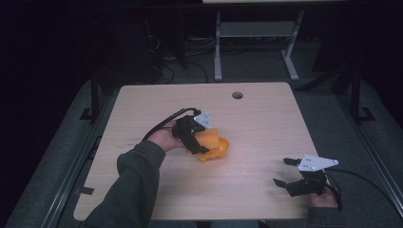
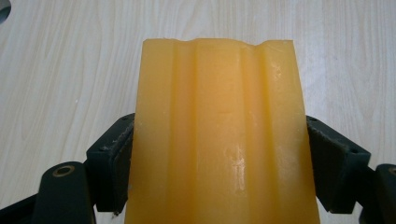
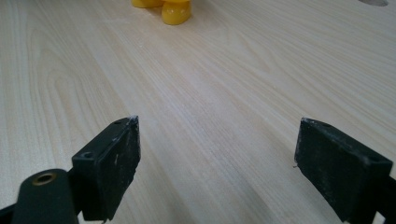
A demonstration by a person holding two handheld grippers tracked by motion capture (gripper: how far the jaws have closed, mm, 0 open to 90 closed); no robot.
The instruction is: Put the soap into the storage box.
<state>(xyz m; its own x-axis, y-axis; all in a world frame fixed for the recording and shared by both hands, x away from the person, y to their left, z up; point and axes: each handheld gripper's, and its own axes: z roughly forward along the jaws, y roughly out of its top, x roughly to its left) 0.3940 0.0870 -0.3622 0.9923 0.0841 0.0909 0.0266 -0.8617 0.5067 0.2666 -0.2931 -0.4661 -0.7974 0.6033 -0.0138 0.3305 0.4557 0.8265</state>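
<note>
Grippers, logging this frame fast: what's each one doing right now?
Left gripper: closed on the orange block.
Right gripper: open, holding nothing, over the table.

- The tabletop [image 3: 224,93] is pale wood grain with a matt finish.
- The orange block [image 2: 219,140] looks waxy, smooth, faintly glossy.
- Left claw [image 2: 219,163] pads [image 2: 112,168] are matt black.

1. The ridged block [image 1: 210,138] is held between the jaws of the left gripper [image 1: 199,142], near the middle of the table [image 1: 266,114].
2. The block is set upon a low dish [image 1: 219,153] there.
3. The right gripper [image 1: 284,172], jaws apart, is placed well apart, near the front right edge.
4. A hole [image 1: 237,95] is found behind the block, near the far edge.
</note>
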